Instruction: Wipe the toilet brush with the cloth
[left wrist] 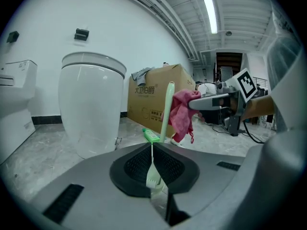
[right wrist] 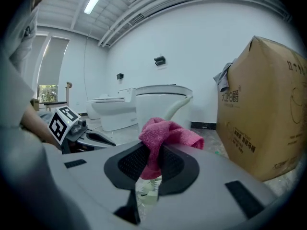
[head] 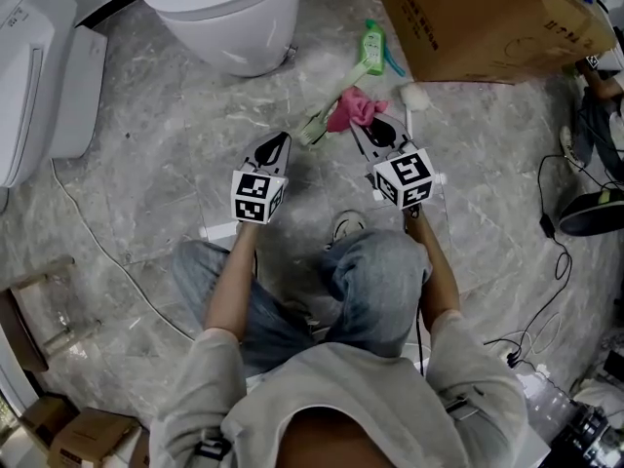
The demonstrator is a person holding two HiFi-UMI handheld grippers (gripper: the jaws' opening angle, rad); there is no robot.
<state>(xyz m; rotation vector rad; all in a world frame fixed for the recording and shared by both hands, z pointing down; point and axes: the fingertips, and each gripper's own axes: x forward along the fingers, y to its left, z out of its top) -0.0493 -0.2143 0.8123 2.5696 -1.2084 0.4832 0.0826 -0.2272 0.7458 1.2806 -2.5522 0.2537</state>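
The toilet brush (head: 330, 108) has a pale green handle, which rises upright from the jaws in the left gripper view (left wrist: 166, 113). My left gripper (head: 285, 140) (left wrist: 152, 150) is shut on its lower end. A pink cloth (head: 353, 108) (right wrist: 165, 131) is bunched in my right gripper (head: 369, 125) (right wrist: 152, 152), which is shut on it. The cloth (left wrist: 182, 111) rests against the upper part of the handle. The two grippers face each other above the floor in front of the toilet. Behind the cloth in the right gripper view I see the curved handle (right wrist: 180, 107).
A white toilet (head: 229, 18) stands ahead to the left and a large cardboard box (head: 478, 18) ahead to the right. A green bottle (head: 372, 47) and a white fluffy thing (head: 414, 94) lie on the marble floor between them. Cables (head: 558, 252) trail at right.
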